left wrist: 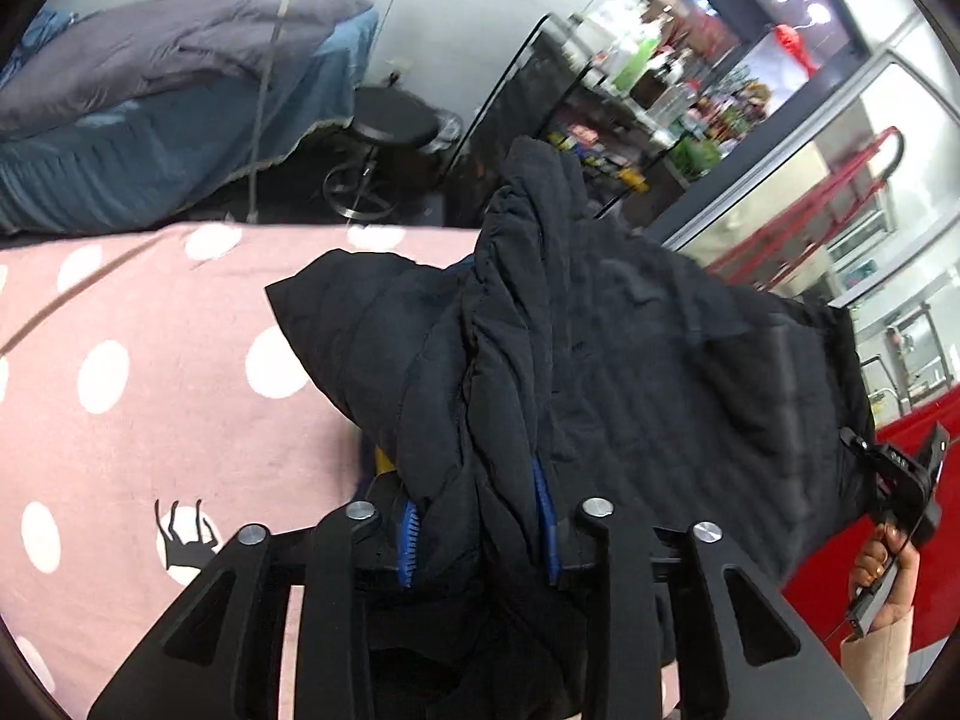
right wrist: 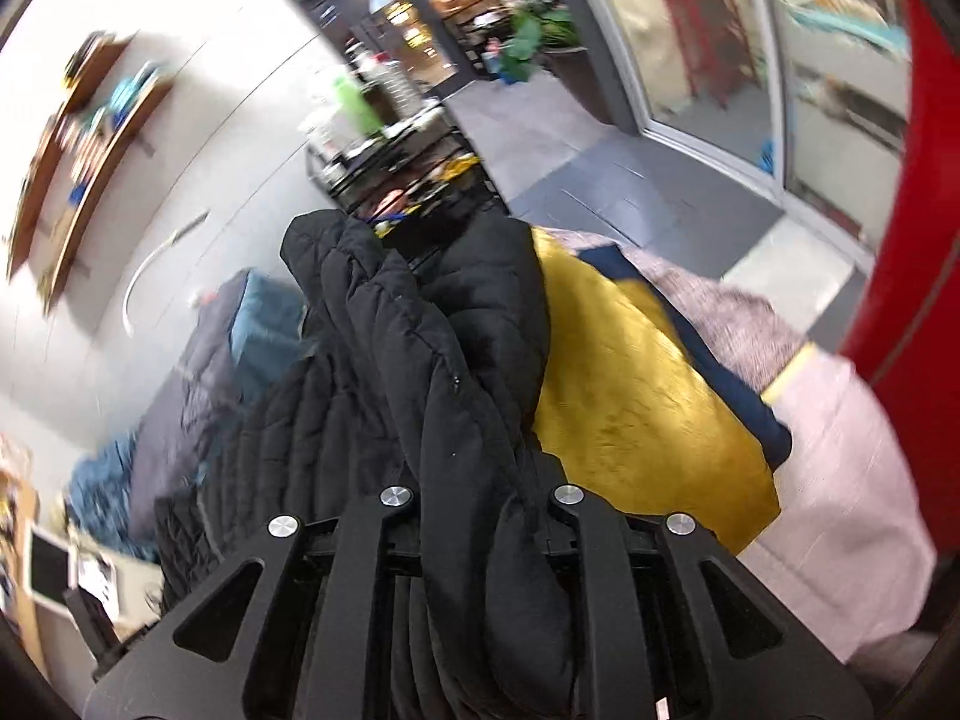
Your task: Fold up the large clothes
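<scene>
Pink polka-dot bedding (left wrist: 120, 324) covers the work surface, and both views are smeared by motion, so the rig appears to be mid-swing.

Nearest, the left gripper (left wrist: 480, 534) is clamped on a thick gather of the black quilted jacket (left wrist: 600, 348); blue pads (left wrist: 408, 540) show either side of the fabric. The garment rises ahead of the fingers and drapes down to the right, where the person's right hand (left wrist: 882, 558) holds the other tool. The right gripper (right wrist: 480, 516) is likewise clenched on a bunched roll of the same jacket (right wrist: 420, 330), which stands up straight ahead of it.

Beyond and to the right of the right gripper, a yellow garment (right wrist: 636, 396) lies on the bed with a navy piece (right wrist: 720, 372) at its far edge. Farther off stand a stool (left wrist: 393, 126), a blue-skirted bed (left wrist: 150, 138) and cluttered shelving (right wrist: 396, 168).

Assessed risks, 3 in number:
1. Both grips take bunched folds, not single edges; layers may slip out unevenly once the jacket is pulled taut.
2. The hanging portion may land on the yellow garment and drag it.
3. Slick, padded cloth resists a crease and may spring open when set down.
</scene>
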